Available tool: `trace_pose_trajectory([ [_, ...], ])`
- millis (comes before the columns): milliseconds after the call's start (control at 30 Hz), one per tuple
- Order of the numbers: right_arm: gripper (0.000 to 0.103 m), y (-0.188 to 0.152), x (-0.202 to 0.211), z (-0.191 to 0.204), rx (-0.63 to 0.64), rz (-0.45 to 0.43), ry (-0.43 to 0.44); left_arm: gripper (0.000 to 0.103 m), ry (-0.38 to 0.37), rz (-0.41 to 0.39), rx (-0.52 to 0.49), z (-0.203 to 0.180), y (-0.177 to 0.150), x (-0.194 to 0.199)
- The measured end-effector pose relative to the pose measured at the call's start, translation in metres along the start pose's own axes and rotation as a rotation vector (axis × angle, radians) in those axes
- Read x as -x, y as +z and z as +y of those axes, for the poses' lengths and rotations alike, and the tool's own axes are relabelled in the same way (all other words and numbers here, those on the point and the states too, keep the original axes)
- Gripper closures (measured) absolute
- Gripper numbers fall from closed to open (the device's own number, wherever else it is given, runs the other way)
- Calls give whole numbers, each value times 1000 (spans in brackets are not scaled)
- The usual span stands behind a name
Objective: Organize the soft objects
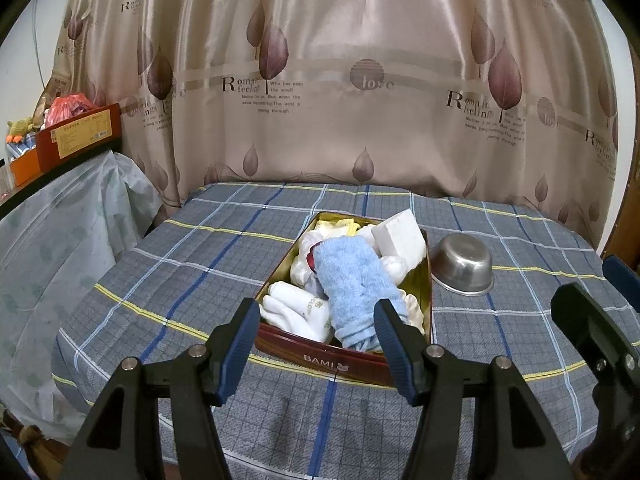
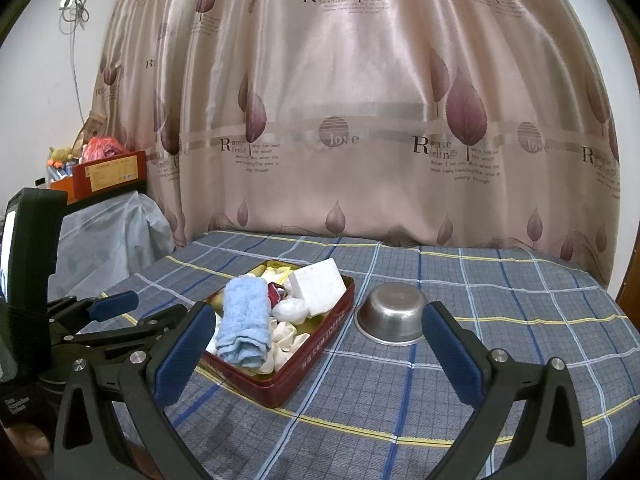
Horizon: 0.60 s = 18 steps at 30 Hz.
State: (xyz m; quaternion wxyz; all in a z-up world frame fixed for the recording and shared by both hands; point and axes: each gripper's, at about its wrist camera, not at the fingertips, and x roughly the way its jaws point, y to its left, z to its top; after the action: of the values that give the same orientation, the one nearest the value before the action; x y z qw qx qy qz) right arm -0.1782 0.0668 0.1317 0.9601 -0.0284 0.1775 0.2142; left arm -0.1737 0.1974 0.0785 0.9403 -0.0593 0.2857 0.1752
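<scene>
A red tin box (image 1: pixel 340 360) (image 2: pixel 316 356) sits on the plaid table and holds soft things: a rolled light blue towel (image 1: pixel 352 288) (image 2: pixel 244 320), white socks (image 1: pixel 296 308), a white foam block (image 1: pixel 400 240) (image 2: pixel 318 286), white balls and yellow packets. My left gripper (image 1: pixel 316 344) is open and empty just in front of the tin's near edge. My right gripper (image 2: pixel 320 348) is open and empty, its fingers wide on either side of the tin's corner and the bowl. The left gripper shows in the right wrist view (image 2: pixel 148 312).
An upturned steel bowl (image 1: pixel 460 266) (image 2: pixel 392 316) lies on the blue plaid tablecloth (image 1: pixel 200 280) right of the tin. A leaf-print curtain (image 1: pixel 340 100) hangs behind the table. At the left stands covered furniture with a red cardboard box (image 1: pixel 76 136).
</scene>
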Motion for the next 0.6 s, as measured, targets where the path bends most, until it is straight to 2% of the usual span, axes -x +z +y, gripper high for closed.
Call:
trace_pose_trajectory([
  [600,1,-2,0,2,-1,4,-1,42,-1,8,0,2,-3,-1],
])
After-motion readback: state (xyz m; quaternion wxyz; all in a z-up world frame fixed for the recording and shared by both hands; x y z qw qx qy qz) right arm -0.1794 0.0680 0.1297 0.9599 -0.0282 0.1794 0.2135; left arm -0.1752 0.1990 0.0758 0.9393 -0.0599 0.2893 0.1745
